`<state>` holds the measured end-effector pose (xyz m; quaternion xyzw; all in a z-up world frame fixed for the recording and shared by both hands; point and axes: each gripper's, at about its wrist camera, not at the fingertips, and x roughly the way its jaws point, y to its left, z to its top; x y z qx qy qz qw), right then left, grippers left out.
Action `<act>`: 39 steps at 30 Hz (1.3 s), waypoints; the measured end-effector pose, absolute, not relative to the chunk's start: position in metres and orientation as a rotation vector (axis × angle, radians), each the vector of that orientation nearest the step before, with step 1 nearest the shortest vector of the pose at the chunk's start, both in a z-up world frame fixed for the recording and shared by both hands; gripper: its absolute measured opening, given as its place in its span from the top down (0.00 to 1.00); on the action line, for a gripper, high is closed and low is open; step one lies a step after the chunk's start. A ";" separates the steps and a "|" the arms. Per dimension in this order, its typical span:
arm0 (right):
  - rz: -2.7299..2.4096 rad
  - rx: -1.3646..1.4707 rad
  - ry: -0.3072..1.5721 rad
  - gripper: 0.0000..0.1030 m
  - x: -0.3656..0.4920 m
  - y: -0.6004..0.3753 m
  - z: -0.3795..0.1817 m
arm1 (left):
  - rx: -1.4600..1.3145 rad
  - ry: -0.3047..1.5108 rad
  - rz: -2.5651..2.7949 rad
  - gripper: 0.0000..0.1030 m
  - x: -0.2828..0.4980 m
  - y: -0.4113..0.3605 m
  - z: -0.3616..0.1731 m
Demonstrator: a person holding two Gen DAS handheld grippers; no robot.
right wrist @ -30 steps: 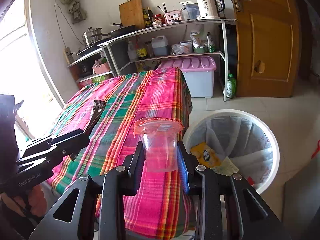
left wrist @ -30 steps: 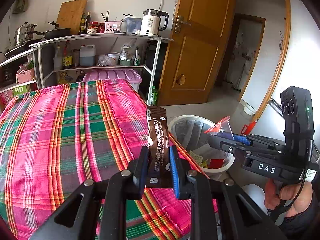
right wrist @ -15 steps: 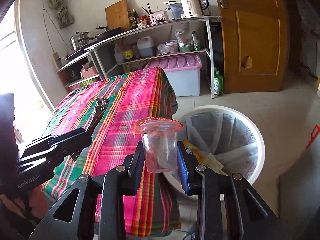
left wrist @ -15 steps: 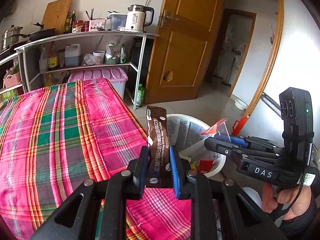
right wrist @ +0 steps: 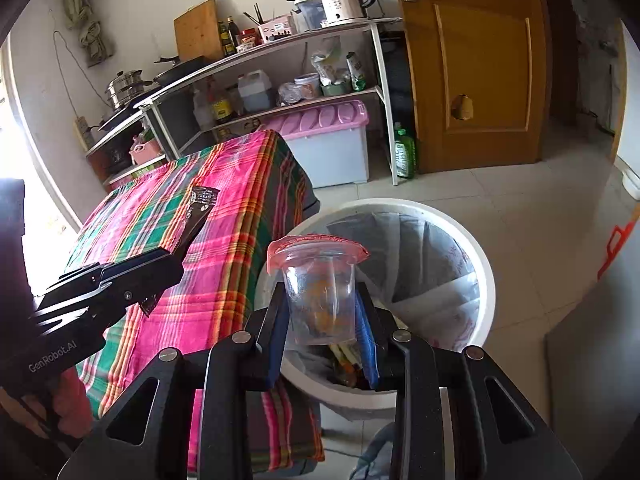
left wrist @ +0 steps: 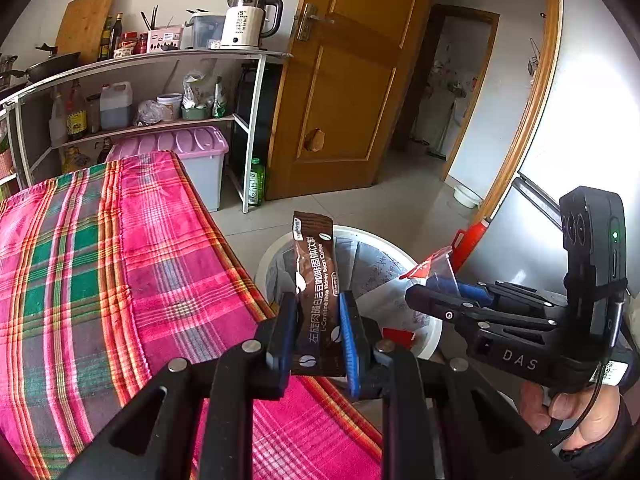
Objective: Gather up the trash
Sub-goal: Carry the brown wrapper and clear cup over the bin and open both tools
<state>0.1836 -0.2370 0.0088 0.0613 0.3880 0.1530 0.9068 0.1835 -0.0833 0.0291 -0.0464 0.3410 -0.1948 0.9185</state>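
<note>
My left gripper [left wrist: 314,334] is shut on a brown coffee sachet [left wrist: 316,280], held upright over the table's right edge, in front of the white trash bin [left wrist: 434,332]. My right gripper [right wrist: 322,330] is shut on a clear plastic cup [right wrist: 318,296] with a red peeled lid, held above the bin's near rim [right wrist: 360,396]. The bin has a grey liner and several scraps inside. In the left wrist view the right gripper [left wrist: 436,292] hovers over the bin. In the right wrist view the left gripper [right wrist: 172,260] with the sachet [right wrist: 196,216] is over the table.
A table with a pink and green plaid cloth [left wrist: 100,280] stands left of the bin. Behind it is a metal shelf rack [left wrist: 160,80] with a kettle and bottles, and a pink-lidded storage box [left wrist: 192,160]. A wooden door [left wrist: 352,80] is at the back.
Both grippers have moved right, off the table toward the bin. The cup is now over the bin's rim and the sachet is at the table's edge. Both grips are unchanged.
</note>
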 end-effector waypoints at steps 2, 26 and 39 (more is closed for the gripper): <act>0.305 0.135 0.807 0.69 0.186 -0.243 0.006 | -0.094 0.712 -0.412 0.78 0.190 -0.090 0.026; 0.207 0.173 0.888 0.68 0.220 -0.278 -0.032 | -0.114 0.862 -0.461 0.77 0.240 -0.139 -0.013; 0.195 0.167 0.856 0.61 0.206 -0.278 -0.019 | -0.111 0.832 -0.454 0.72 0.230 -0.132 -0.006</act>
